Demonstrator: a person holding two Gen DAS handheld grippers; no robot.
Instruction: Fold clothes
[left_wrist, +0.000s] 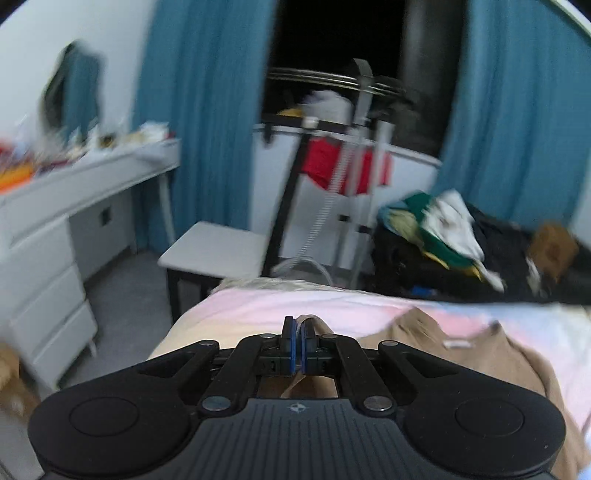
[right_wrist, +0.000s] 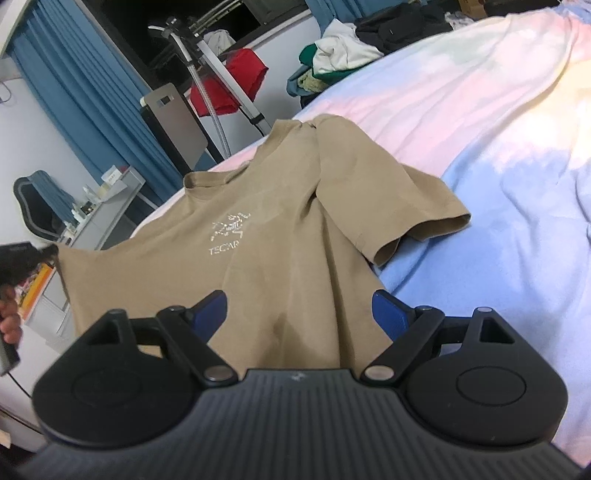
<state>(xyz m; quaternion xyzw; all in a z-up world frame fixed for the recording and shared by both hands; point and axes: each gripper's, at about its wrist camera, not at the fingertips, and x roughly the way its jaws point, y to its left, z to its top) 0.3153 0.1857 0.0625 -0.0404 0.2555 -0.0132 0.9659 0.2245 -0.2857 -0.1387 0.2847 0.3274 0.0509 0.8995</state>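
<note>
The tan T-shirt (right_wrist: 280, 236) lies front-up on the pastel bed sheet (right_wrist: 498, 155), no fold finished yet. The left tongs (left_wrist: 297, 341) pinch its edge, raised off the bed; the right tongs (right_wrist: 300, 312) hover spread over the lower part.

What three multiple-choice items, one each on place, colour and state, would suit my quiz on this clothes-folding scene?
1. Where does the tan short-sleeved T-shirt lie?
A. on the pastel tie-dye bedsheet
B. on the floor
C. on a chair

2. What colour is the garment on the metal drying rack?
A. yellow
B. red
C. white

3. How is the right gripper?
A. shut on a sleeve
B. shut, holding nothing
C. open

Key: 1 A, the sheet surrounds it; 2 B, the red garment hangs there; 3 C, its blue pads stand apart over the shirt.
</note>
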